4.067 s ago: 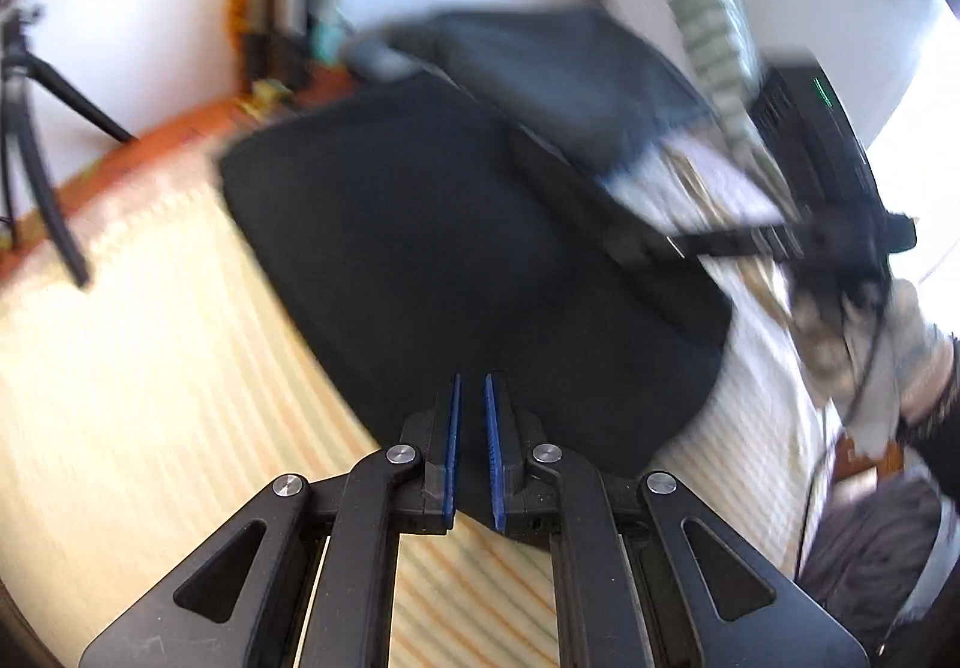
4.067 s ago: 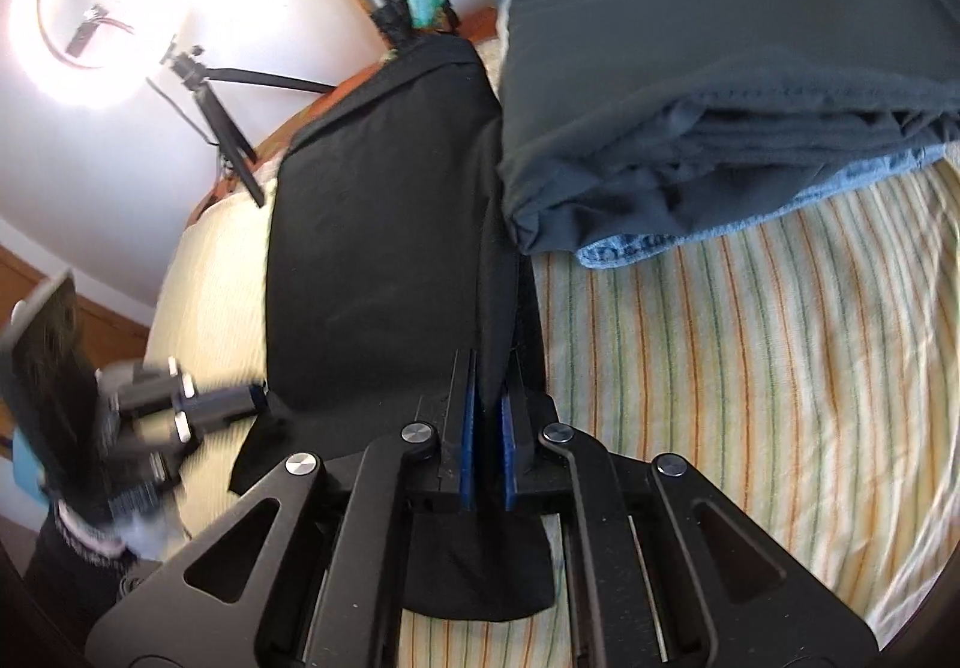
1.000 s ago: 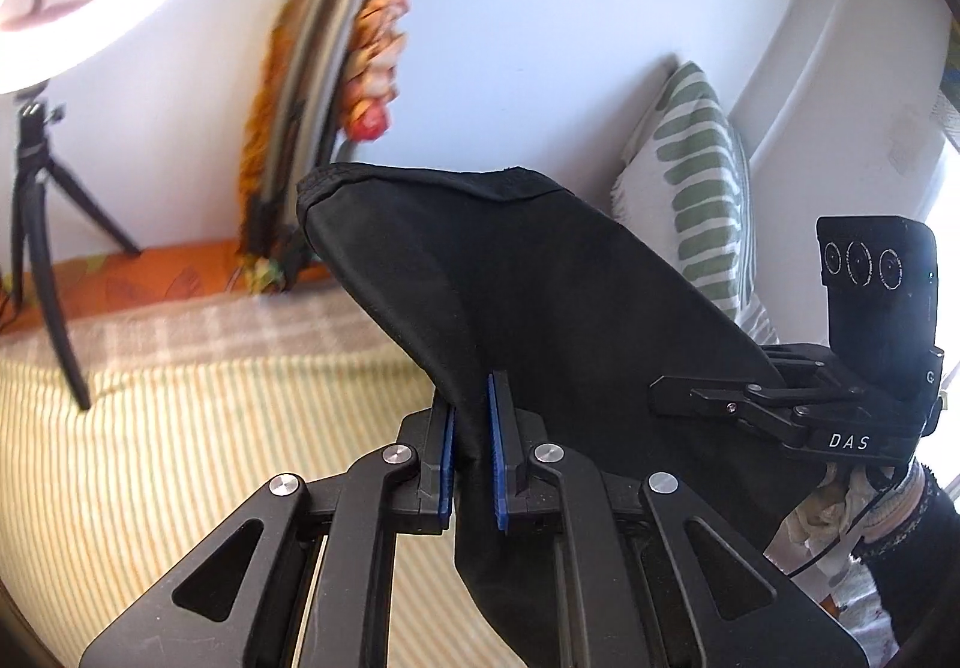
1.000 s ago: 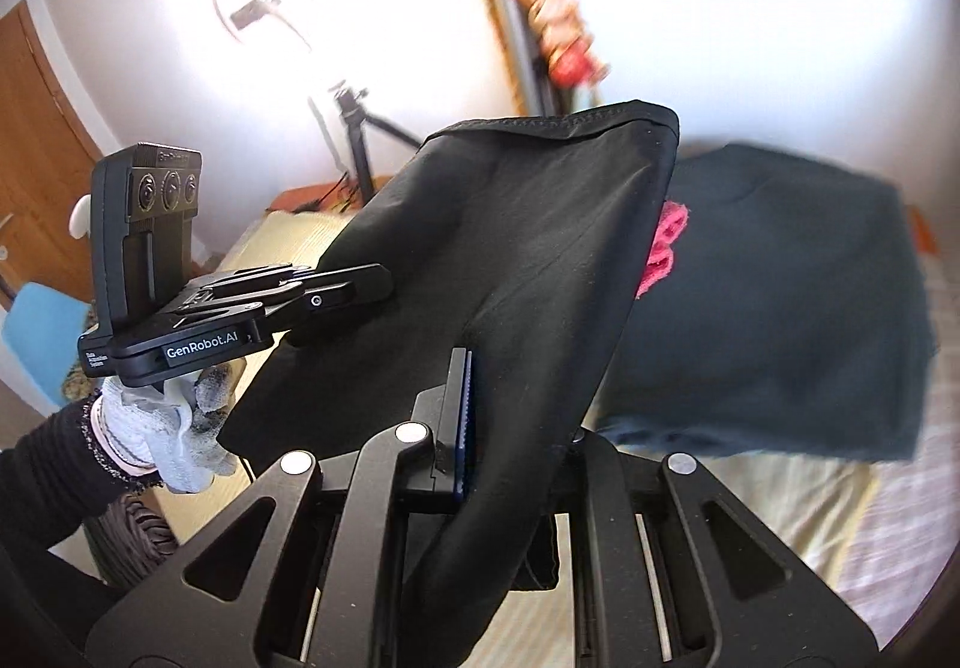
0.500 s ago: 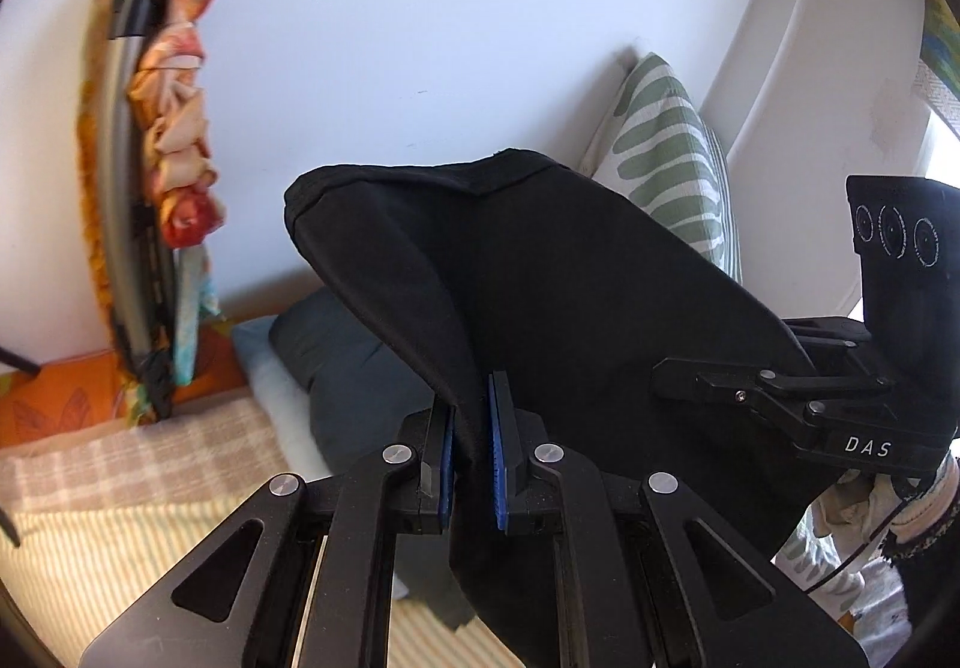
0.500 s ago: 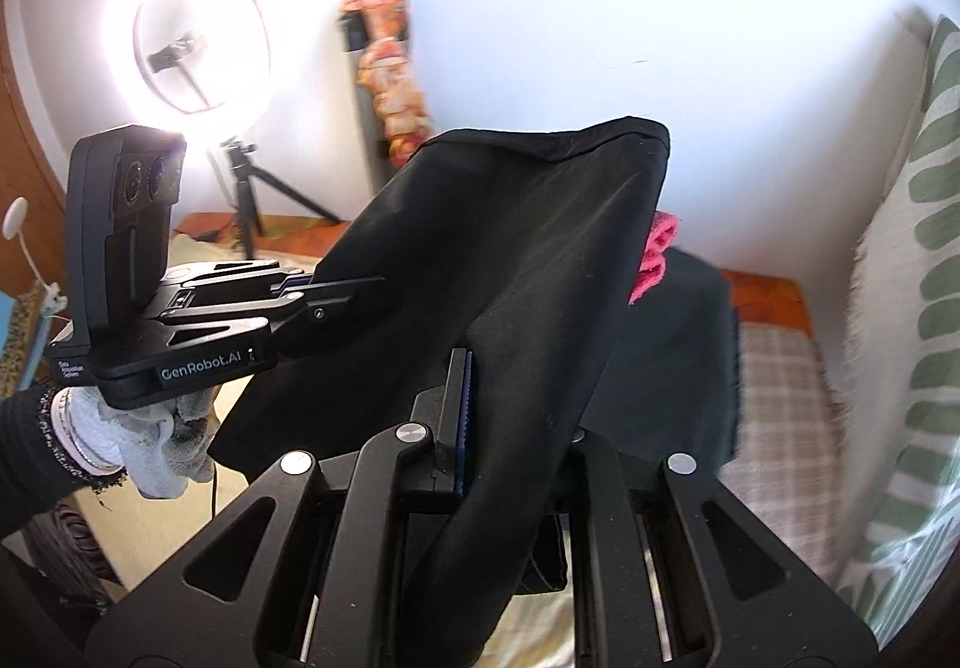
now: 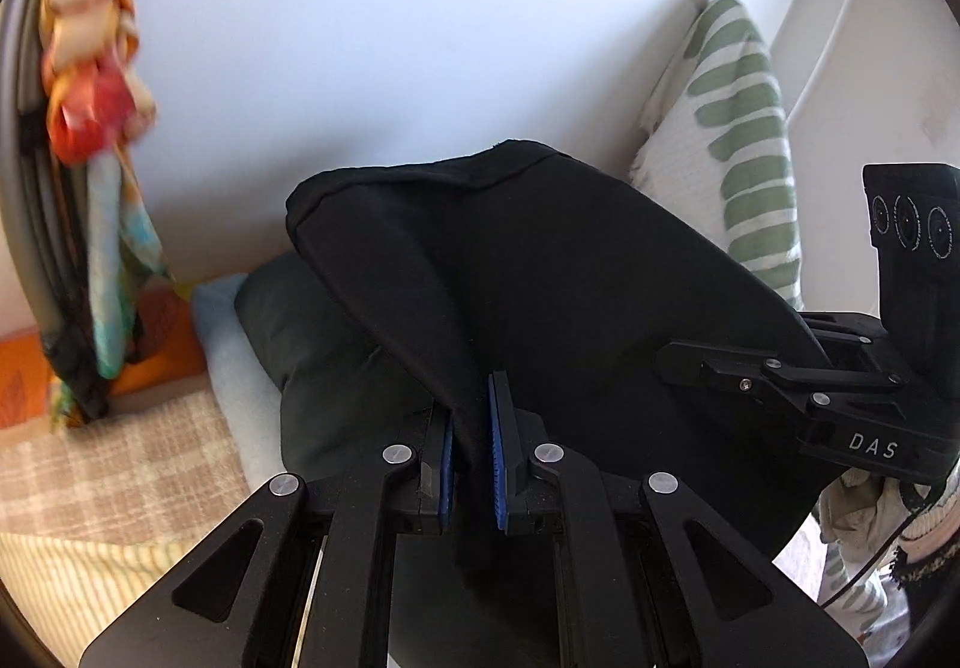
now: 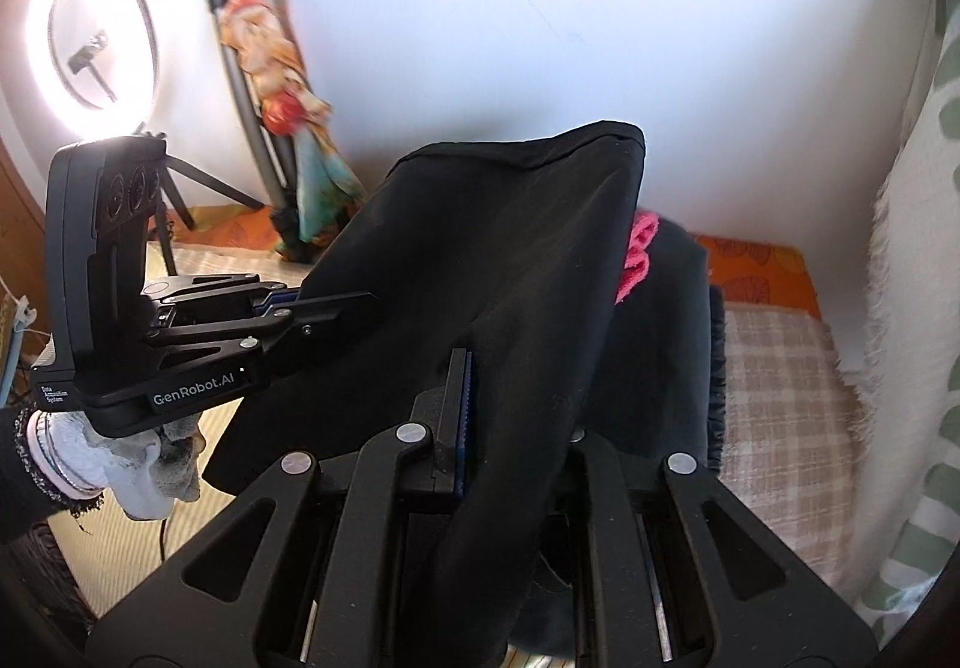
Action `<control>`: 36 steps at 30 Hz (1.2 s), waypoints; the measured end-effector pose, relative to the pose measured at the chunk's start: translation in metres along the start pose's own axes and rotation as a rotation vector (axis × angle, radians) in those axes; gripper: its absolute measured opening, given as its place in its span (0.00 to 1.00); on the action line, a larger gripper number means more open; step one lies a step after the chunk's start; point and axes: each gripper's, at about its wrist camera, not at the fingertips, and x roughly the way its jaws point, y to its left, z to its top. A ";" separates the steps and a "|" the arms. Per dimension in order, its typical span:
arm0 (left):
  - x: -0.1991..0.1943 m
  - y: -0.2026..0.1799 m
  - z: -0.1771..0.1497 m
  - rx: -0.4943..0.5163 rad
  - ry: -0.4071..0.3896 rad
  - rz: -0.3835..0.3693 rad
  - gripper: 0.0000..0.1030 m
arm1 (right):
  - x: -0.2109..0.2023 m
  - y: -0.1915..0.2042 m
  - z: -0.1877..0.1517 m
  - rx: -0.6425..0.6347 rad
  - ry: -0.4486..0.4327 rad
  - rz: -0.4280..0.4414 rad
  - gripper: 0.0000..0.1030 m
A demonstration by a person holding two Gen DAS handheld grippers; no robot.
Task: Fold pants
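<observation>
The black pants point(image 7: 576, 272) hang folded in the air, held up off the bed by both grippers. My left gripper point(image 7: 471, 464) is shut on one edge of the fabric, which drapes down between its blue pads. My right gripper point(image 8: 498, 422) is shut on the other edge; the cloth point(image 8: 510, 272) covers its right finger. Each gripper shows in the other's view: the right gripper point(image 7: 708, 362) at the right, the left gripper point(image 8: 336, 308) at the left, both clamped on the pants.
A stack of folded dark clothes point(image 7: 312, 344) lies on the bed below the pants, with something pink point(image 8: 639, 254) on it. A green-patterned pillow point(image 7: 732, 140) leans against the wall. A ring light on a tripod point(image 8: 96, 32) and a leaning folded rack draped with colourful cloth point(image 8: 270, 44) stand at the left.
Both grippers have swung right with the lifted pants. The pile of folded clothes has come in under them. The ring light has left the left wrist view.
</observation>
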 end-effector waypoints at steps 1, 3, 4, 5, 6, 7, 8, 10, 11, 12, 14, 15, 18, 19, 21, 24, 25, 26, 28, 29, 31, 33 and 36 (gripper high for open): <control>0.004 -0.001 -0.003 0.005 0.008 0.008 0.08 | 0.005 -0.005 -0.003 0.010 0.012 0.009 0.12; 0.008 -0.002 -0.006 0.023 0.023 0.023 0.08 | 0.013 -0.010 -0.008 0.032 0.026 0.015 0.12; 0.011 -0.001 -0.005 0.020 0.027 0.022 0.08 | 0.016 -0.015 -0.011 0.049 0.035 0.005 0.14; 0.012 0.000 -0.004 0.013 0.033 0.019 0.12 | 0.017 -0.017 -0.014 0.066 0.045 -0.003 0.15; 0.011 0.001 -0.003 0.004 0.039 0.022 0.14 | 0.019 -0.021 -0.017 0.088 0.057 -0.017 0.19; 0.011 0.001 -0.001 0.003 0.040 0.022 0.15 | 0.020 -0.026 -0.020 0.106 0.063 -0.027 0.25; 0.010 0.000 0.000 0.011 0.040 0.027 0.15 | 0.020 -0.029 -0.023 0.123 0.069 -0.034 0.29; 0.004 0.000 -0.001 0.036 0.033 0.047 0.15 | 0.016 -0.033 -0.029 0.144 0.064 -0.046 0.29; 0.001 -0.001 -0.001 0.047 0.027 0.063 0.16 | 0.012 -0.034 -0.032 0.153 0.052 -0.054 0.30; 0.000 0.000 0.001 0.048 0.026 0.074 0.17 | 0.009 -0.035 -0.034 0.163 0.041 -0.065 0.30; -0.003 0.005 0.002 0.041 0.020 0.089 0.19 | 0.004 -0.034 -0.036 0.160 0.028 -0.100 0.32; -0.006 0.007 0.002 0.037 0.016 0.098 0.21 | 0.003 -0.031 -0.036 0.149 0.026 -0.123 0.32; -0.019 0.016 0.003 0.023 0.003 0.106 0.22 | -0.005 -0.026 -0.037 0.127 0.026 -0.202 0.44; -0.022 0.016 0.004 0.022 0.003 0.107 0.23 | -0.007 -0.025 -0.038 0.130 0.028 -0.225 0.45; -0.030 0.018 0.004 0.025 0.000 0.107 0.26 | -0.011 -0.023 -0.039 0.136 0.030 -0.252 0.46; -0.044 0.014 0.002 0.047 -0.014 0.124 0.36 | -0.020 -0.019 -0.040 0.132 0.022 -0.294 0.46; -0.050 0.012 0.001 0.053 -0.020 0.129 0.38 | -0.023 -0.016 -0.041 0.132 0.017 -0.297 0.46; -0.055 0.011 -0.001 0.059 -0.025 0.133 0.42 | -0.026 -0.012 -0.041 0.134 0.011 -0.296 0.46; -0.066 0.008 -0.004 0.064 -0.030 0.131 0.45 | -0.033 -0.005 -0.040 0.138 0.003 -0.296 0.47; -0.071 0.008 -0.005 0.063 -0.031 0.128 0.47 | -0.037 0.000 -0.041 0.138 -0.004 -0.300 0.52; -0.084 0.005 -0.008 0.064 -0.039 0.123 0.51 | -0.046 0.009 -0.041 0.136 -0.021 -0.304 0.58; -0.099 0.001 -0.012 0.076 -0.054 0.131 0.53 | -0.058 0.022 -0.043 0.136 -0.044 -0.305 0.59; -0.118 -0.005 -0.018 0.087 -0.069 0.124 0.61 | -0.072 0.038 -0.046 0.137 -0.069 -0.319 0.64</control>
